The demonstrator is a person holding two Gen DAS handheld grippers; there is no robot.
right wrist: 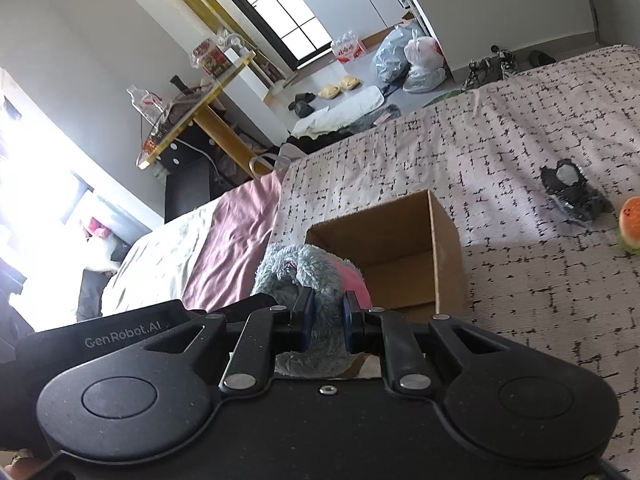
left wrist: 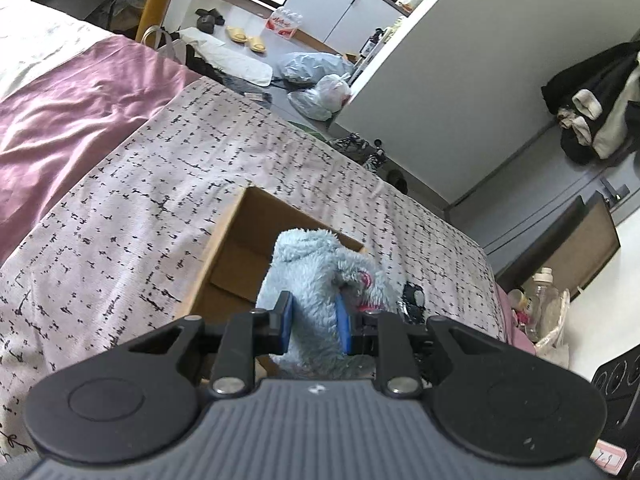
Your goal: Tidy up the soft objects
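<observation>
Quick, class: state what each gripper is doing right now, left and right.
Left gripper: closed on the blue plush toy, above the cardboard box.
Right gripper: closed on the same blue plush toy.

Box (right wrist: 404, 256) on bed (right wrist: 500, 128) — plush toy (right wrist: 308, 276) before it, fruit toy (right wrist: 630, 220) far right

Pale blue fleece with patches of pink on the plush toy (left wrist: 316, 264), clamped between blue pads on black left tongs (left wrist: 316, 322) and black right tongs (right wrist: 326, 322). Plain brown on the cardboard box (right wrist: 404, 240); white crossed with broken black dashes on the bedspread (left wrist: 160, 168), mauve-pink on the blanket (left wrist: 72, 108) beside it. Orange over a green rim on the small fruit-like toy (right wrist: 630, 222), glossy black with a white patch on the crumpled item (right wrist: 572, 190) near it.
</observation>
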